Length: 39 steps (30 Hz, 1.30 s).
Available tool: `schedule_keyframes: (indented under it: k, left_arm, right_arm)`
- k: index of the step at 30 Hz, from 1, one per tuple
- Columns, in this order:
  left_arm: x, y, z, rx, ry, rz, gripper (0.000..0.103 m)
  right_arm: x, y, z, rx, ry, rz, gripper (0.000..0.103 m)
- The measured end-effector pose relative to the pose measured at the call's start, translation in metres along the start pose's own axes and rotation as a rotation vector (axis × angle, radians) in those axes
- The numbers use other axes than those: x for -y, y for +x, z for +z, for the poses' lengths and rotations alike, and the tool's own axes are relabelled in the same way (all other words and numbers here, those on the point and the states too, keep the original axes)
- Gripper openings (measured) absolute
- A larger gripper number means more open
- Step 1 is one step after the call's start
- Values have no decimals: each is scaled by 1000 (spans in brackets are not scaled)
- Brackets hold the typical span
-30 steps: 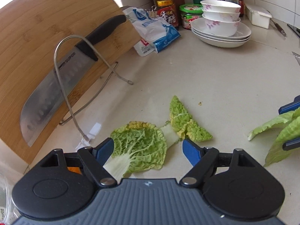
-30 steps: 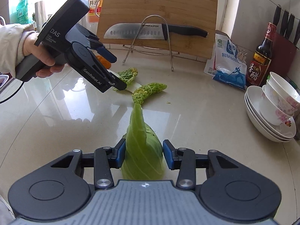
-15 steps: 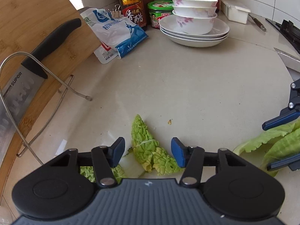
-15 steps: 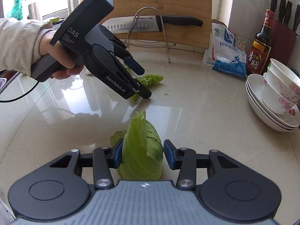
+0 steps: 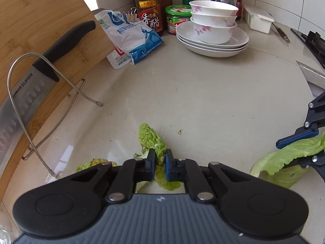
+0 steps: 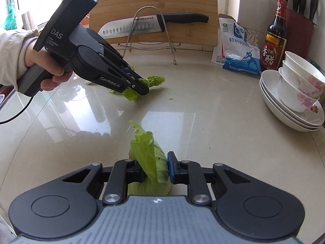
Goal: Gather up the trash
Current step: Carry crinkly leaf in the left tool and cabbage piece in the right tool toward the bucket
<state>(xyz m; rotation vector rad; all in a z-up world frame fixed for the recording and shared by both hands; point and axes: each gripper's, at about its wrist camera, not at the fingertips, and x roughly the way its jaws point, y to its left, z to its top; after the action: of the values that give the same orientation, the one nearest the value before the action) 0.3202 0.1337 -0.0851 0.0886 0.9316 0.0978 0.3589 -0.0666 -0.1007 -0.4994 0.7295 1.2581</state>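
1. Left hand-held gripper [image 5: 160, 166]: the jaws are clamped on a crinkled cabbage strip [image 5: 151, 140]. The strip's far end lies on the worktop [image 5: 203, 93]; its near end hangs below the jaws.
2. Right hand-held gripper [image 6: 155, 169]: the jaws are clamped on a broad cabbage leaf [image 6: 150, 156], which bunches up between them. In the left wrist view the same leaf [image 5: 284, 160] appears at the right edge, its lower part at or close to the worktop.
3. Remaining scrap: a second curly leaf [image 5: 95, 162] lies on the worktop just left of the left hand-held gripper, partly hidden behind it. A small crumb [image 5: 179, 131] sits just beyond the strip.
4. Step in hand, as judged: both scraps are gripped and are at the pick-up stage. No bin or waste container appears in either view.
5. Next move, as judged: lift both pieces clear of the worktop and carry them to the waste point. Keep the jaws closed, as thin leaf tissue may tear or slip.
6. Avoid the knife [image 6: 154, 23] resting in the wire rack [image 6: 151, 30] and the stacked bowls [image 6: 298, 83].
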Motion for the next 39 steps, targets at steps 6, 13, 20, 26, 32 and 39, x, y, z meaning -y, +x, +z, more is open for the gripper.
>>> schedule_keyframes:
  k: [6,13,20,26,32,39]
  left_arm:
    - [5,-23,5,8,30,-9,6]
    - [21,-61,9,47,64,-59,6]
    - [47,-90,11,87,112,-112,6]
    - [78,-103,9,105,166,-172,6]
    - [116,-107,11,115,230,-242,6]
    - [169,-108,12,131,306,-335,6]
  right_arm:
    - [-2,-18,1,13,-22,-20,19]
    - [-9,-38,-1,30,-35,-39,19]
    - [-17,-59,-5,46,-43,-69,19]
    - [-20,-79,-22,49,-9,-105,19]
    - [-16,-103,-52,41,67,-164,19]
    - [-4,-135,-102,24,193,-267,20]
